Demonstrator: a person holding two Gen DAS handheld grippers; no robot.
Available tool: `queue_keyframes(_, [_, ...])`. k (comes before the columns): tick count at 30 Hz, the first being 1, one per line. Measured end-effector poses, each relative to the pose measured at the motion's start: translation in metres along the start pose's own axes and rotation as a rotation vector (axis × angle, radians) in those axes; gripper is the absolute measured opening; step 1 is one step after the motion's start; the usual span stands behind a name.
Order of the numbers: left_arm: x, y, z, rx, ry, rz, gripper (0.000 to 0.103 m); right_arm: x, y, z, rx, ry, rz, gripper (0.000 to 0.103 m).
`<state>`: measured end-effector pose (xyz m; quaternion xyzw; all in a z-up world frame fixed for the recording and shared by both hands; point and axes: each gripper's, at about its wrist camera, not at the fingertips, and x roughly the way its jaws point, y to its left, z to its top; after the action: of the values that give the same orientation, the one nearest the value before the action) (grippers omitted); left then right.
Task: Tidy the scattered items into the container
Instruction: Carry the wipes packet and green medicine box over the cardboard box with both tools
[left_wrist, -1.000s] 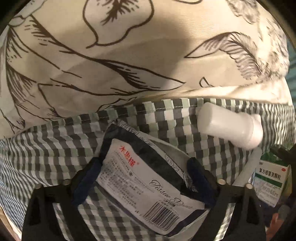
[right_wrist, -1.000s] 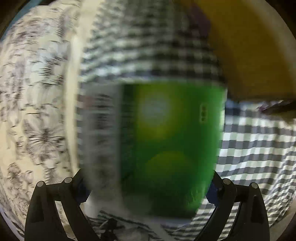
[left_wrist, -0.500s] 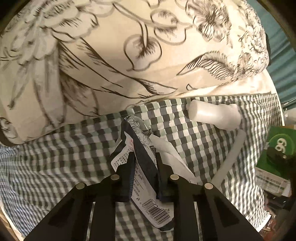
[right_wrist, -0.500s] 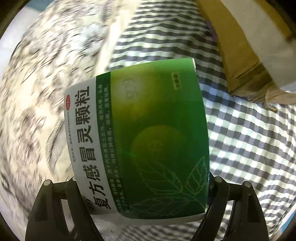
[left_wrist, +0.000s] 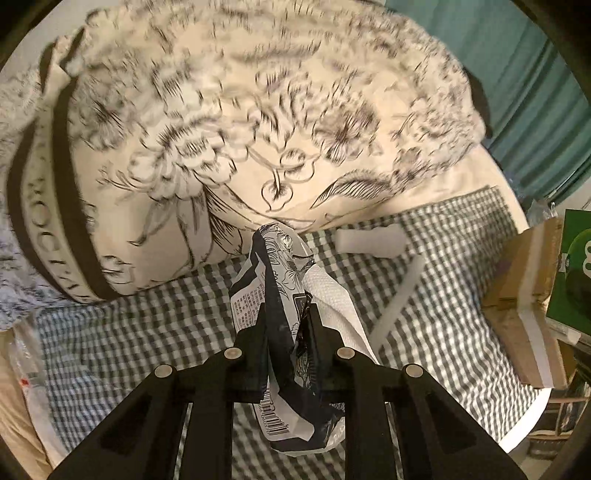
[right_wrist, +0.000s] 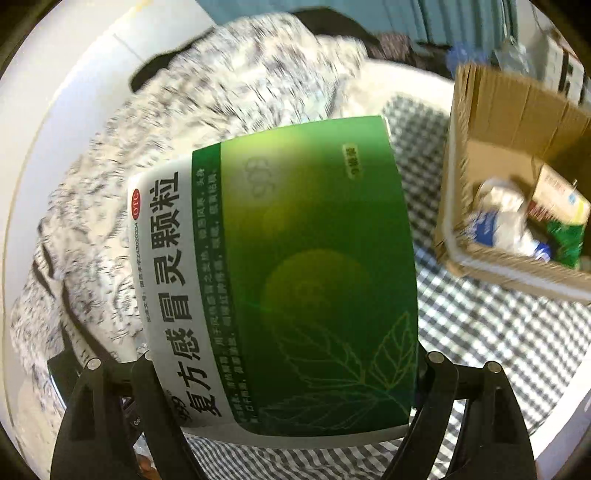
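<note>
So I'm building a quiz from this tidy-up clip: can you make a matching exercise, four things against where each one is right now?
Things:
1. tissue pack
2. green box
3. white bottle
4. carton

Places:
A. lying loose on the checked sheet by the pillow
B. standing open with items already inside
C. pinched in the left gripper
D. held across the right gripper

Pairs: 1-C, 2-D, 3-A, 4-B
</note>
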<state>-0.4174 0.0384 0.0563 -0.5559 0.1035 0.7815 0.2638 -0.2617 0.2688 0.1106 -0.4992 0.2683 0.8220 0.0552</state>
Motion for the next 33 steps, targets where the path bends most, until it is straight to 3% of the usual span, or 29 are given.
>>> queue_keyframes(13, [-0.110,-0.094,-0.040,0.120,-0.155,-0.001,0.017,-0.130,-0.048,-0.030,0.002,-0.136,0.064,0.084])
queue_keyframes(26, [-0.135,-0.213,-0.060,0.242,-0.191,-0.085,0.017,-0.197,-0.144,-0.042,0.068,-0.212,-0.016,0.085])
queue_keyframes(33, [-0.123,-0.284,-0.048,0.301,-0.186,-0.116,0.017,-0.208,-0.184,-0.019,0.052,-0.236,-0.077,0.085])
